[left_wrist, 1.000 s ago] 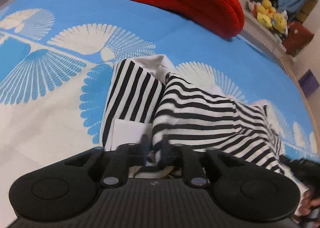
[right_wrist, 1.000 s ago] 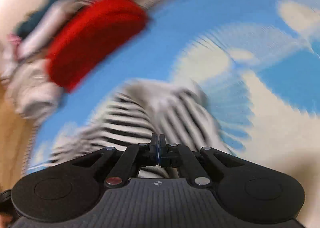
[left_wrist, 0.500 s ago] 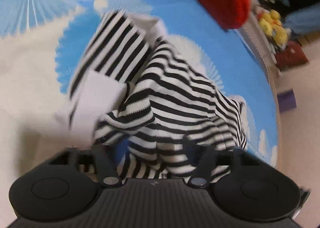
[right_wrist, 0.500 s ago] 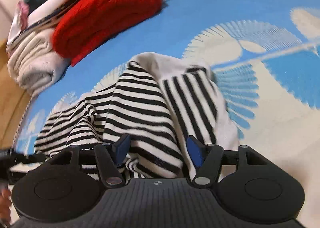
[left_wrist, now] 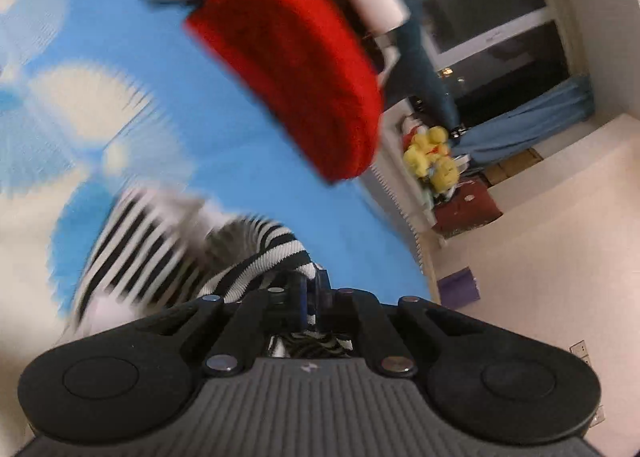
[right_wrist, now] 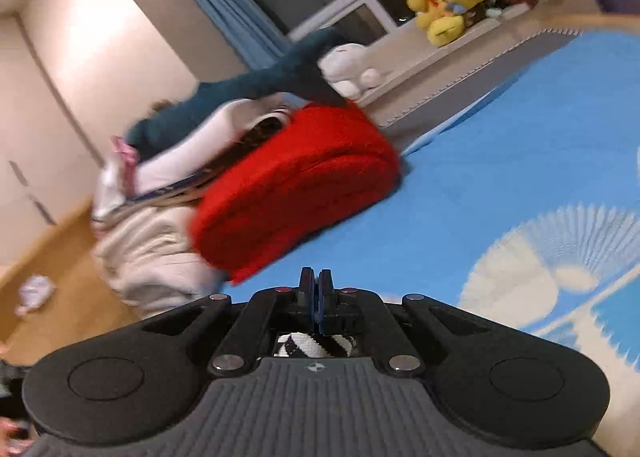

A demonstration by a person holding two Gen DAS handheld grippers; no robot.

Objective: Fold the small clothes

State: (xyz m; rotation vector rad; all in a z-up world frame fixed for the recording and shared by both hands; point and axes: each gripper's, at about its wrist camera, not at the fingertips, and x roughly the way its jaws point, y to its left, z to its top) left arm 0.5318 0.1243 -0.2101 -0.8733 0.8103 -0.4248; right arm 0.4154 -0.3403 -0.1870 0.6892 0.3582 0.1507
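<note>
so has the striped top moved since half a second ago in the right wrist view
Yes. It covered the blue bedspread below the red folded knit; now only a scrap of the striped top shows, pinched behind the shut right gripper, lifted off the bed.

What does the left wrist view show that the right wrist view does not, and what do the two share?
Only the left wrist view shows the striped garment spread on the bed, running up into the shut left gripper. Only the right wrist view shows the white plush and the wooden floor. Both show the red folded cloth, the blue patterned bedspread and the yellow plush toys.
</note>
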